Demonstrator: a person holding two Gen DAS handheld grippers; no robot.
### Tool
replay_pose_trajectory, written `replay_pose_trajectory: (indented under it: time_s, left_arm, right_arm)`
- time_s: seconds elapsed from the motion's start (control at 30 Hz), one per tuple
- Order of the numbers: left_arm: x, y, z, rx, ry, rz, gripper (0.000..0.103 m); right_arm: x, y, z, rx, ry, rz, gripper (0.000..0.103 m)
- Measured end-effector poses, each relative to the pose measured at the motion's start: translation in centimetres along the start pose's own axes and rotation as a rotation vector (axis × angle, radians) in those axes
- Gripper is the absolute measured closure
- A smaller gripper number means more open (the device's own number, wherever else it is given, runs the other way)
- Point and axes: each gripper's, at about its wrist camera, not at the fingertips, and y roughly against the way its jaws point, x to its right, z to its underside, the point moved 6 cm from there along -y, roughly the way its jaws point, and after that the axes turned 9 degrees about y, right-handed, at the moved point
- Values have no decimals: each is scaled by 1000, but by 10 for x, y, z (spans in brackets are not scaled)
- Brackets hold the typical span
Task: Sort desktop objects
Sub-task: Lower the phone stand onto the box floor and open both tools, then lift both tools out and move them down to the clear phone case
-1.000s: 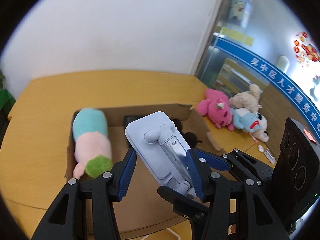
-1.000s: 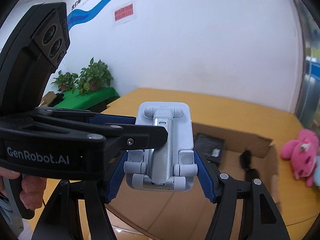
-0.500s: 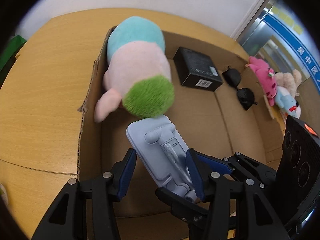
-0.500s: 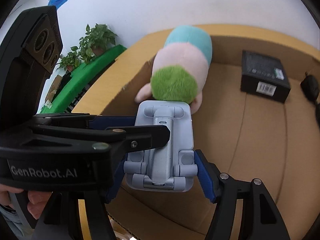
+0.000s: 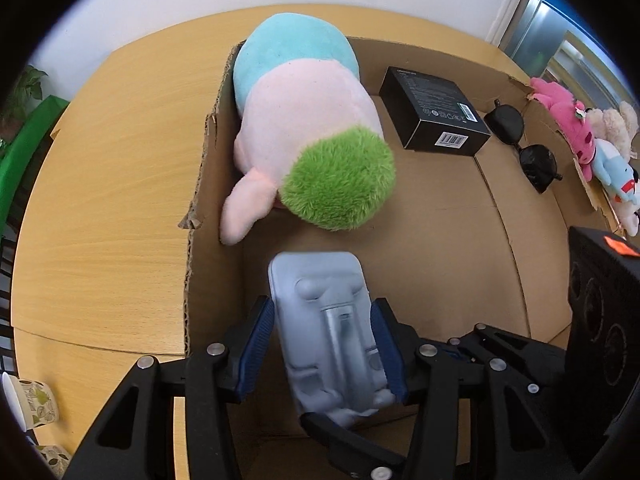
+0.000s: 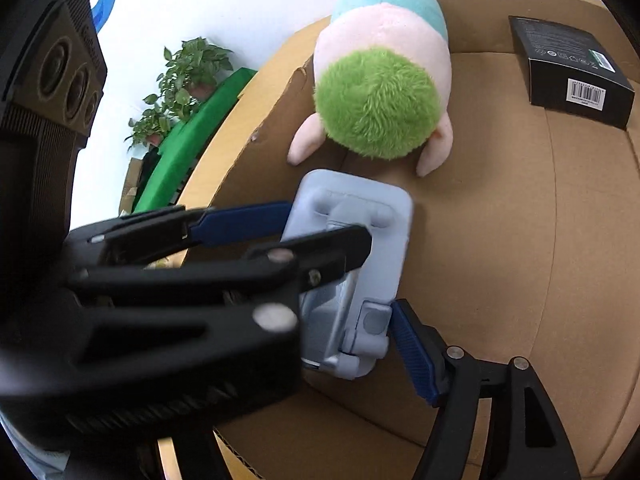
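The pale blue phone stand (image 5: 326,332) is clamped between the left gripper (image 5: 324,344) jaws, low inside the cardboard box (image 5: 516,240); right gripper (image 6: 360,312) jaws appear parted. If released askew, the plush toy (image 5: 316,152) could be struck

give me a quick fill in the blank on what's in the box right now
The phone stand sits between the fingers of the ____ gripper.
The plush toy has ____ hair.
Between the black box and the box wall lie ____.

Missing: left; green; sunglasses
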Motion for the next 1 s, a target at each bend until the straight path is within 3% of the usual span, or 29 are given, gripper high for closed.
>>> replay_pose_trajectory:
  time_s: [0.07,0.13,0.23,0.33,0.37,0.4,0.43,0.5,0.67,0.83,1.0]
  left_arm:
    - [-4,3,0,17,8,-27,54]
    - [-3,11,0,46,22,-8,54]
    - [5,41,-1,169,20,29,54]
    - [25,88,2,346,9,95,52]
    - [34,102,4,404,0,111,44]
    - [44,117,7,469,-12,125,32]
    - [56,129,11,527,-29,140,27]
    - [84,148,20,620,-86,172,24]
    - [132,162,33,654,-143,236,24]
    - [138,164,34,638,-111,264,24]
    - [139,160,31,629,-100,270,24]
  right_arm:
    - [3,10,3,25,10,11,32]
    - [9,23,3,50,14,36,30]
    - [12,60,8,128,55,98,23]
    - [17,112,11,229,130,249,9]
    - [19,132,15,265,159,319,1]
    - [21,153,19,305,187,393,0]
    - [23,167,20,330,203,455,0]
    - [31,197,24,365,198,556,0]
    - [45,243,32,408,150,643,0]
    - [44,267,40,437,170,711,0]
    - [40,266,35,430,218,746,0]
